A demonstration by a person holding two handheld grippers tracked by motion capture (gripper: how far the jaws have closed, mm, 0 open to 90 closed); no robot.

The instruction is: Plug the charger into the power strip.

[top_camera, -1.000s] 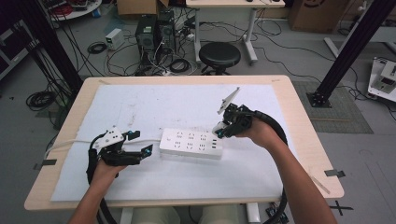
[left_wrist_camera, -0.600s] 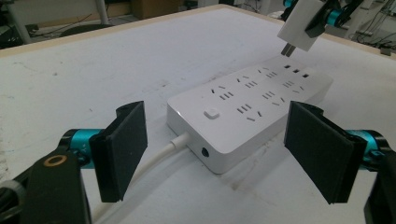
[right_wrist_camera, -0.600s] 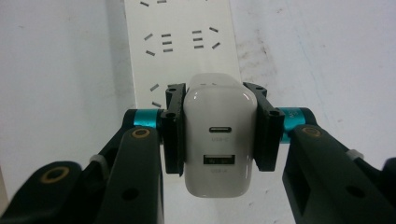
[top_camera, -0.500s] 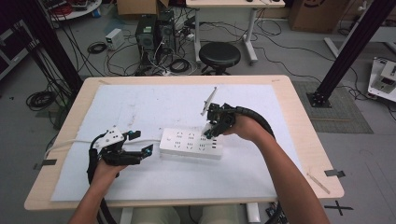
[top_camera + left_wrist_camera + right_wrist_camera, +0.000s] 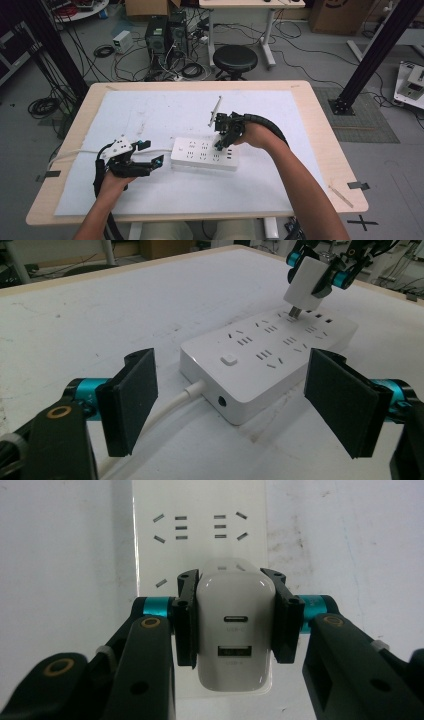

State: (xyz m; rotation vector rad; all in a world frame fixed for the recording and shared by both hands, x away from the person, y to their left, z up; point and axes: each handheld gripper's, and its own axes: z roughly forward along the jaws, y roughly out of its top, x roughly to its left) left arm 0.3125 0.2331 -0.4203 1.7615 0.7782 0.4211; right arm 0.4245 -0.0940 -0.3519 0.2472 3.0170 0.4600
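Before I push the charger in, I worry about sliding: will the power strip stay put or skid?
The power strip lies flat and wide, so tipping seems unlikely. Its smooth casing on the white mat could skid. The left gripper stands open around its cord end, not clamping it.

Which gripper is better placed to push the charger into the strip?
Right: the right gripper already clamps the white USB charger, prongs over the white power strip. The left gripper is open.
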